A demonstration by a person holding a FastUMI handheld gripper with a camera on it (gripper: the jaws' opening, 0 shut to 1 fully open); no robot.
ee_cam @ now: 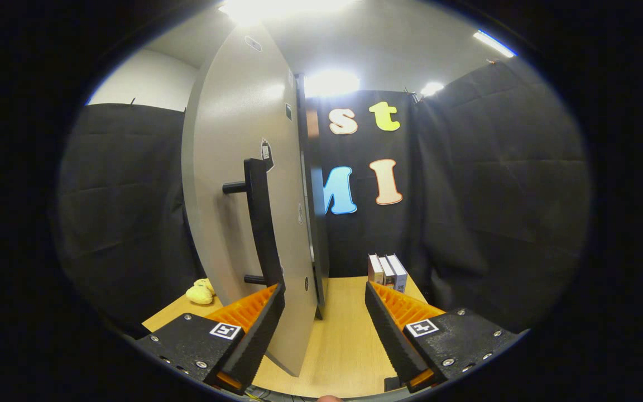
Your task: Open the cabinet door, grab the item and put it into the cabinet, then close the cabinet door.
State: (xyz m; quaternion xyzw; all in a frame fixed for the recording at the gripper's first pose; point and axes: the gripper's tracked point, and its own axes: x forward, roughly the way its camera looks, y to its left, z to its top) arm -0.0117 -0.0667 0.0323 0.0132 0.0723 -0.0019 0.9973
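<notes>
1. Gripper (pixel 324 312): the two fingers stand wide apart and grip nothing. The lower edge of the cabinet door sits in the gap between them, close against the left finger; contact there cannot be confirmed.
2. Table (pixel 344 346): a light wood top lies beneath and beyond the fingers.
3. Cabinet door (pixel 243 184): a tall grey panel, upright, seen nearly edge-on and swung out toward the camera. A small dark sticker sits on its face above the handle.
4. Handle (pixel 260 223): a dark vertical bar held off the door face by two short posts. Its lower end is just above the left fingertip.
5. Cabinet (pixel 315 223): only its dark front edge is visible directly behind the door; the interior is hidden, so contents cannot be told.
6. Boxes (pixel 387 272): three slim boxes stand upright side by side on the table, just beyond the right fingertip, near the booth wall.
7. Yellow soft item (pixel 200 292): it lies on the table left of the door, beyond the left finger; its form is too small to tell.
</notes>
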